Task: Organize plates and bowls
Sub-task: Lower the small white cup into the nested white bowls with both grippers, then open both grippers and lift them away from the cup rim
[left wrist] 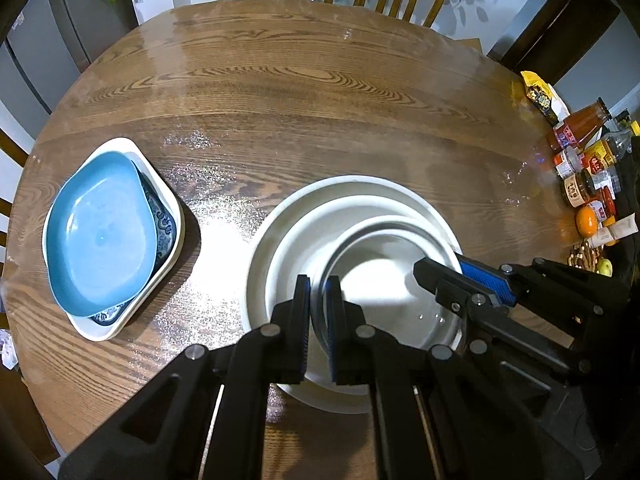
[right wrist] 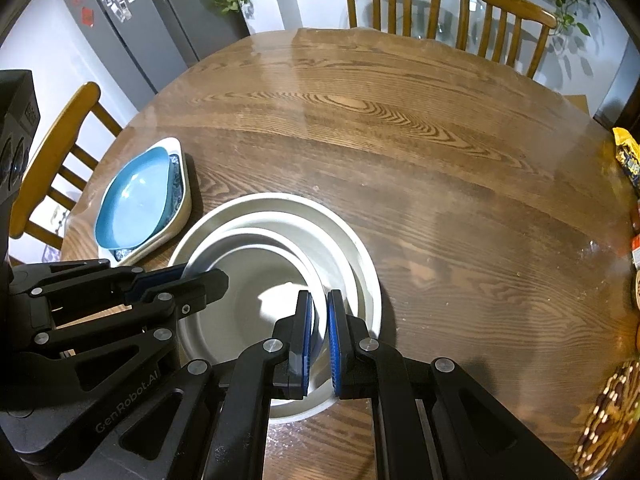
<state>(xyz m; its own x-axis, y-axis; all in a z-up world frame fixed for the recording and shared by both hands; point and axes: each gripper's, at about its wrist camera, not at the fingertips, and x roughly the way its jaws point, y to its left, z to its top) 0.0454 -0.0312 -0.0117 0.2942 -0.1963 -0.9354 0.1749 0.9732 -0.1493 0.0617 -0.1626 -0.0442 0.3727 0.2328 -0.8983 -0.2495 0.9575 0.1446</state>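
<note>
left claw pinches inner white bowl rim | right claw pinches opposite rim, likely steadying it to nest in stack | blue plate stacked apart on counter

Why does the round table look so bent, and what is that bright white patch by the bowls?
Left wrist view: the fisheye lens bows the wooden table, and glare from an overhead light washes out its surface left of the stacked white bowls. Right wrist view: the same curving, a bright spot inside the innermost bowl, and the stack's dark shadow falling to its right.
</note>
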